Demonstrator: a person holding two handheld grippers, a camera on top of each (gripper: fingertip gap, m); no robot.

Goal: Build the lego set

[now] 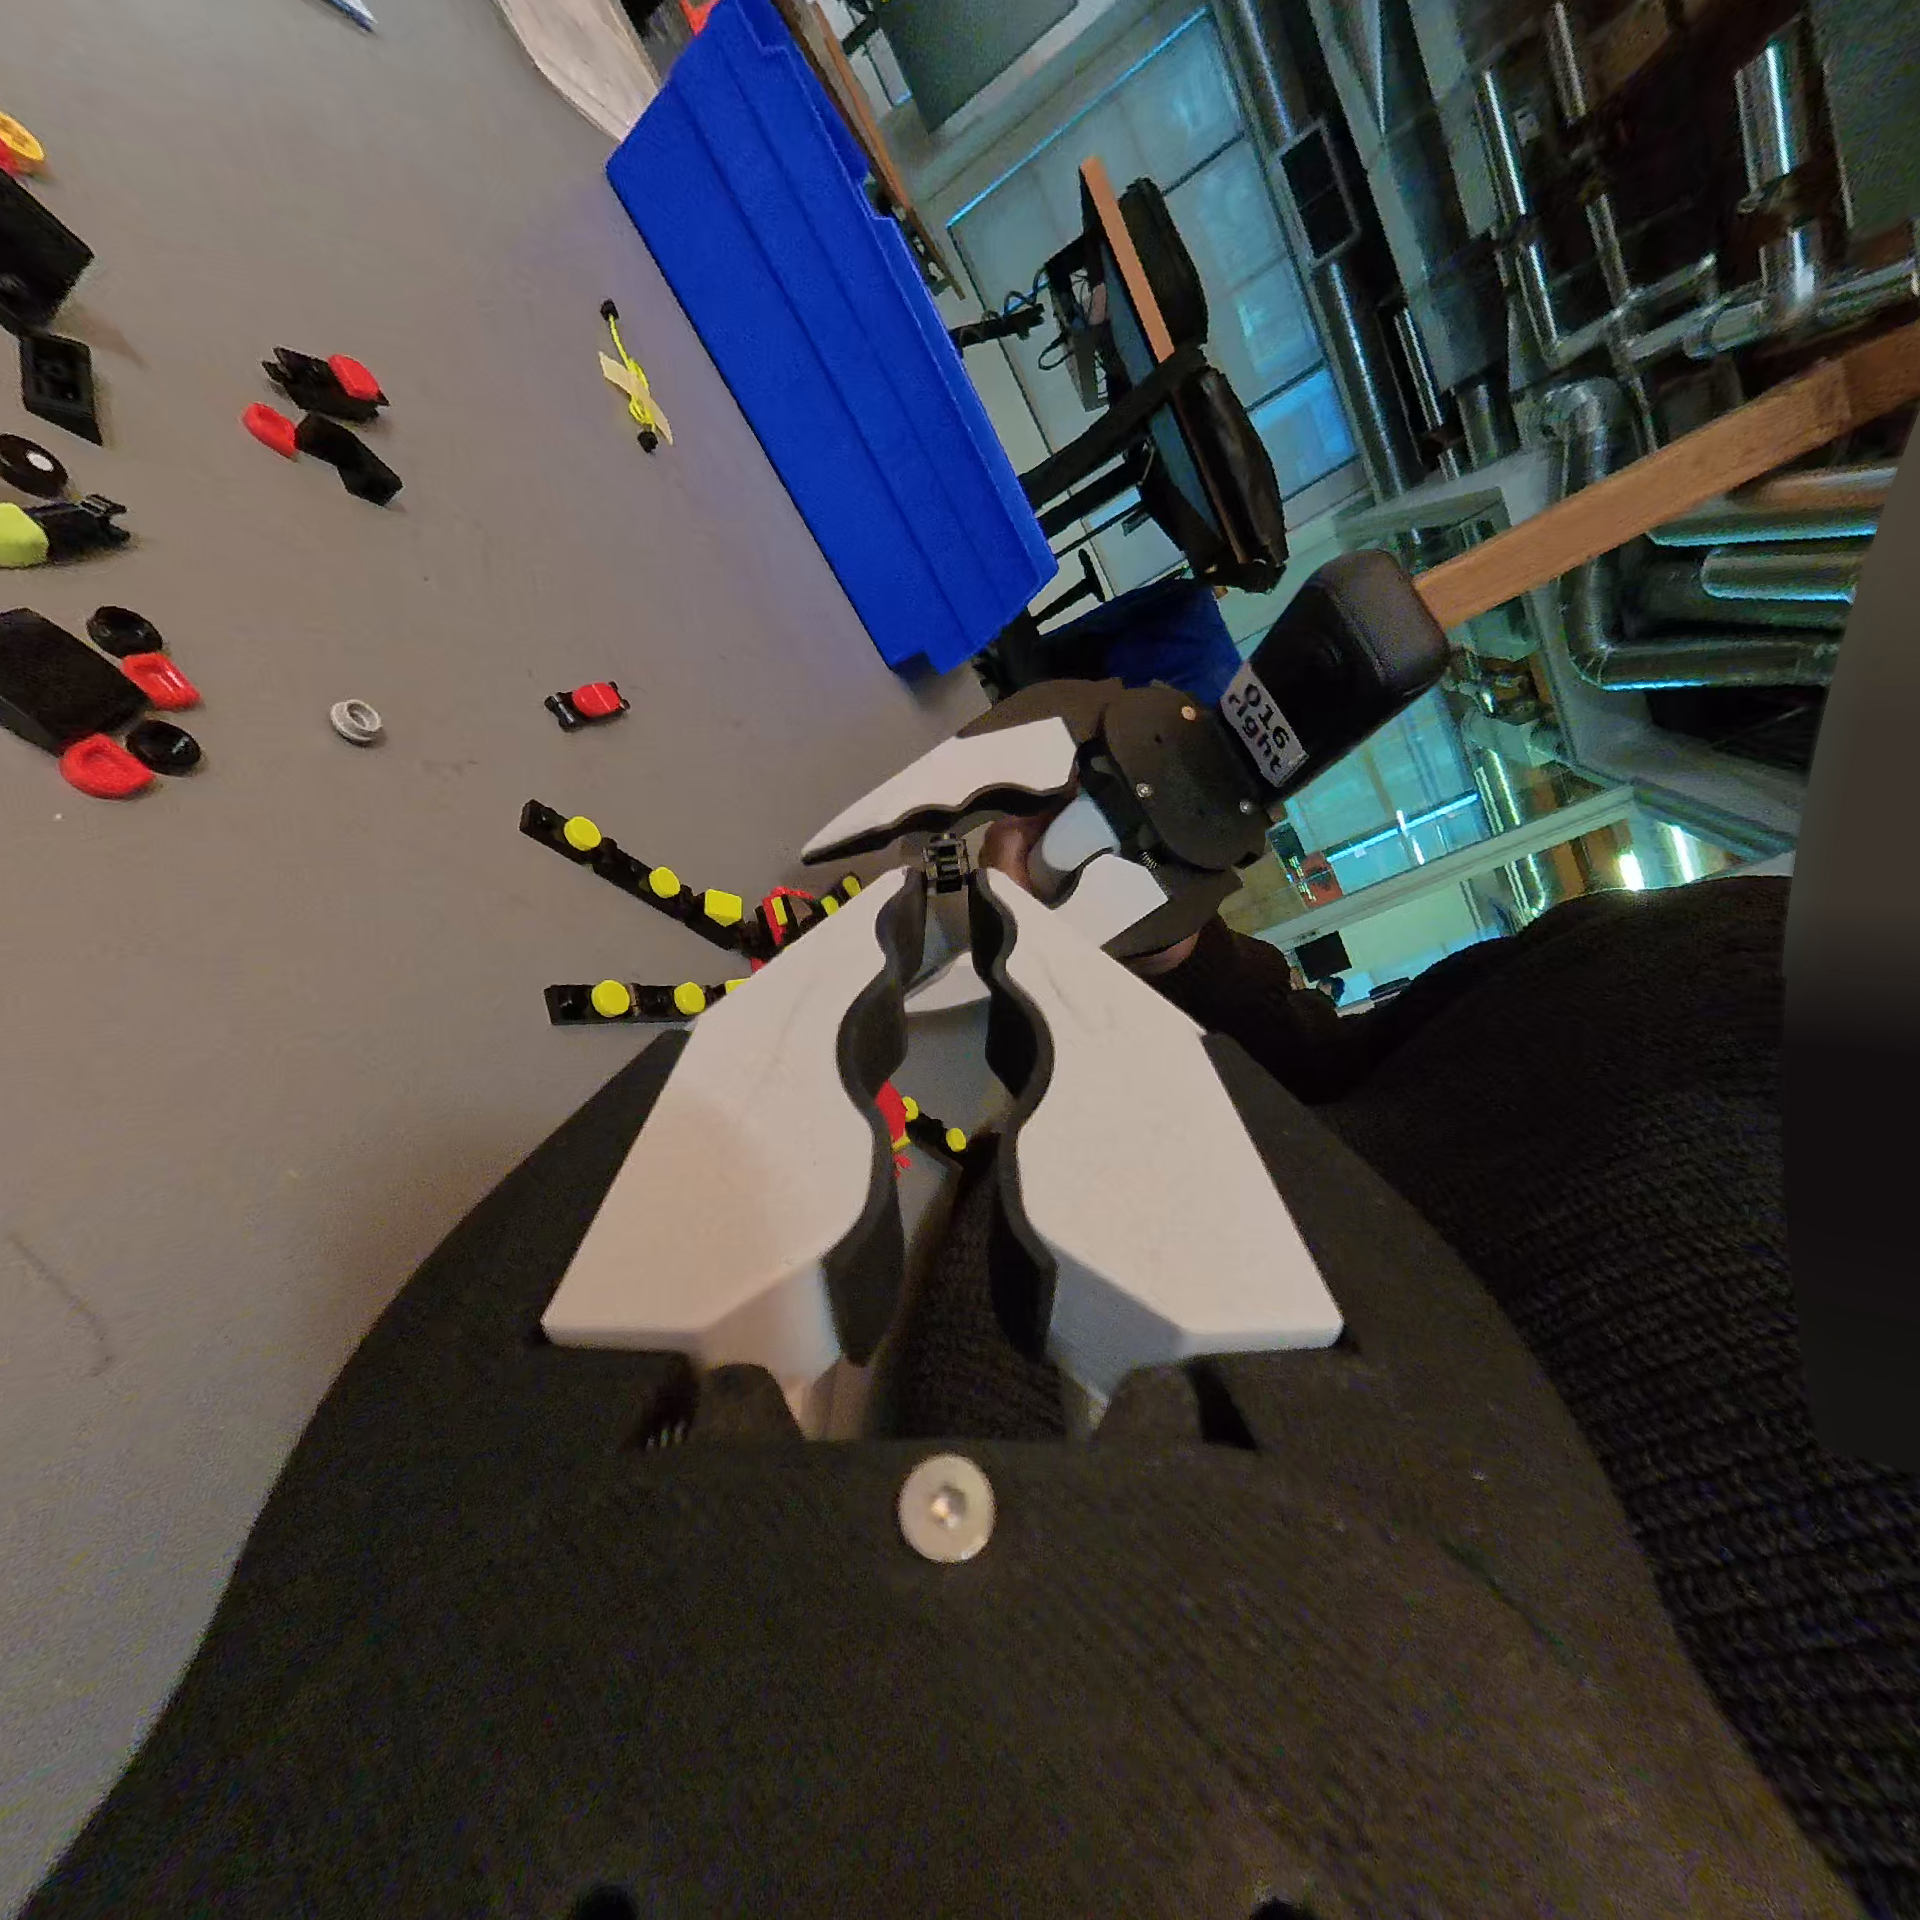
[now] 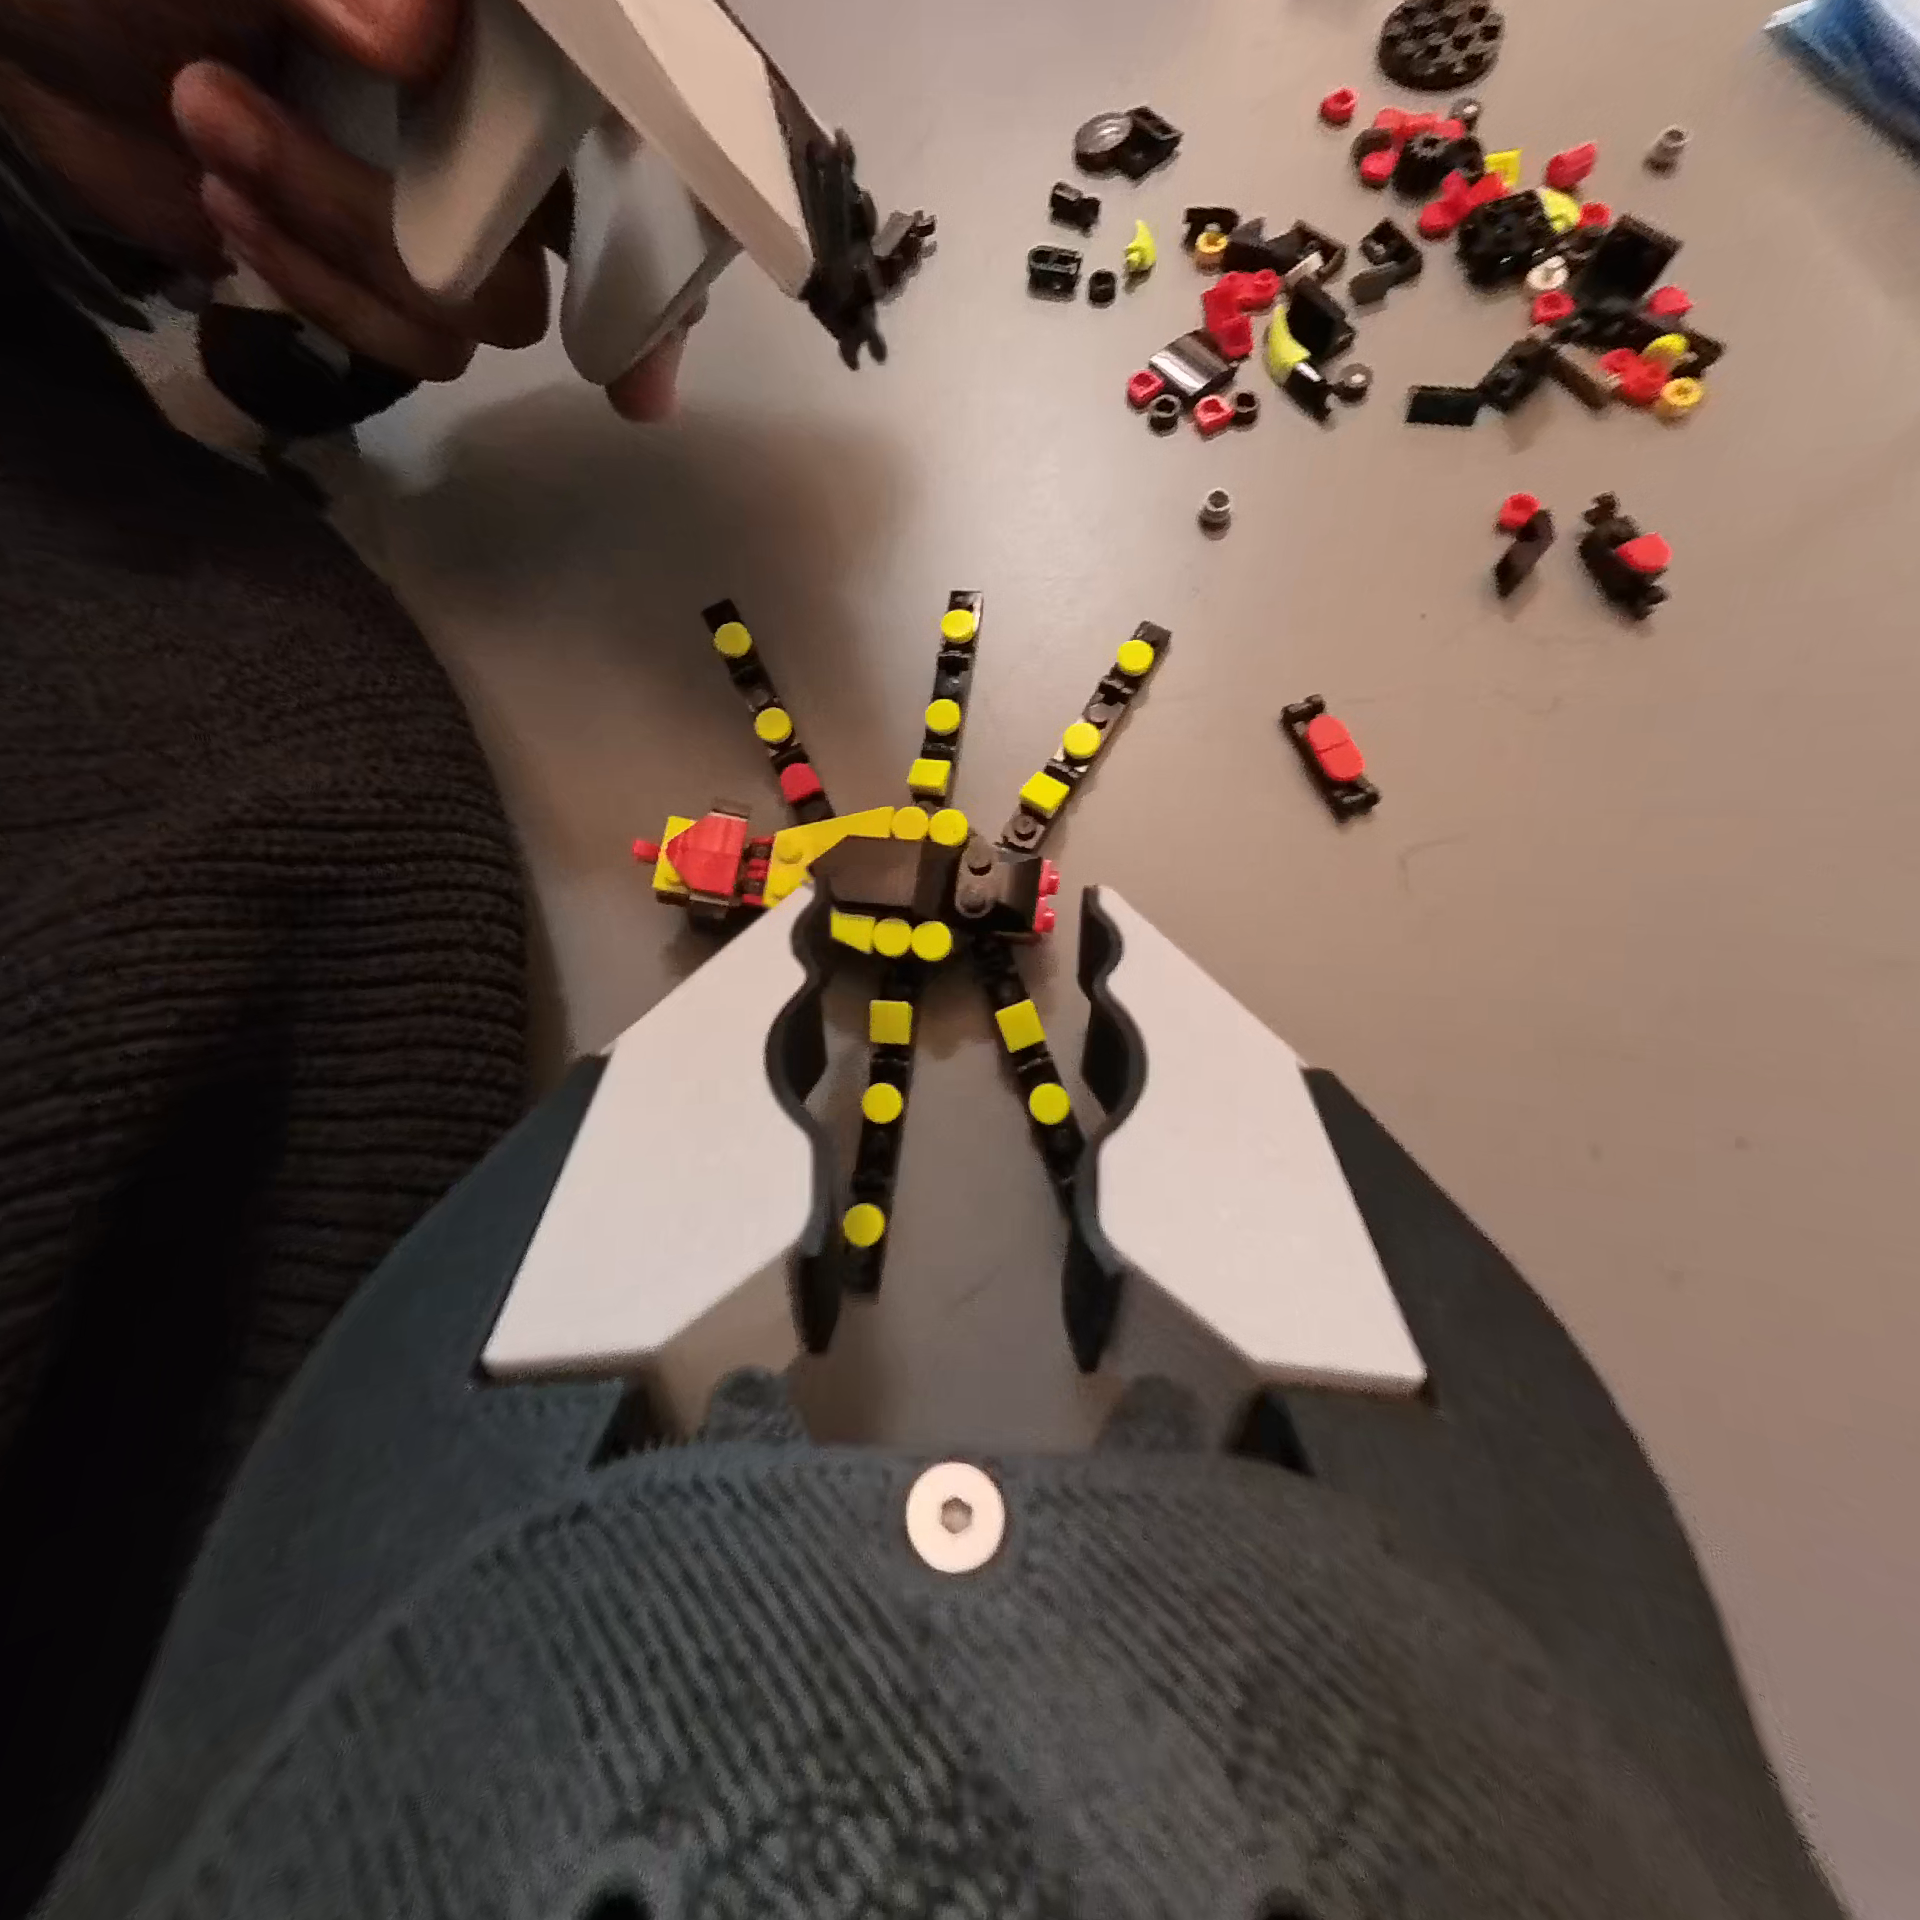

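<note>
We see the lego spider (image 2: 914, 883) lying flat on the grey surface (image 2: 1455, 1039), its black legs dotted with yellow studs fanned out to both sides. Our right tongs (image 2: 945, 914) hang over it with the jaws spread wide, gripping nothing; the spider's body sits at the fingertips and two of its legs run back through the gap between the fingers. Our left tongs (image 1: 945, 868) are raised off the surface and clenched on a small black lego piece (image 2: 847, 249) at the very tips, up and to the left of the spider. A scatter of loose red, black and yellow pieces (image 2: 1455, 260) lies well apart on the far right of the surface, and a blue bin (image 1: 831, 332) stands at the surface's edge.
</note>
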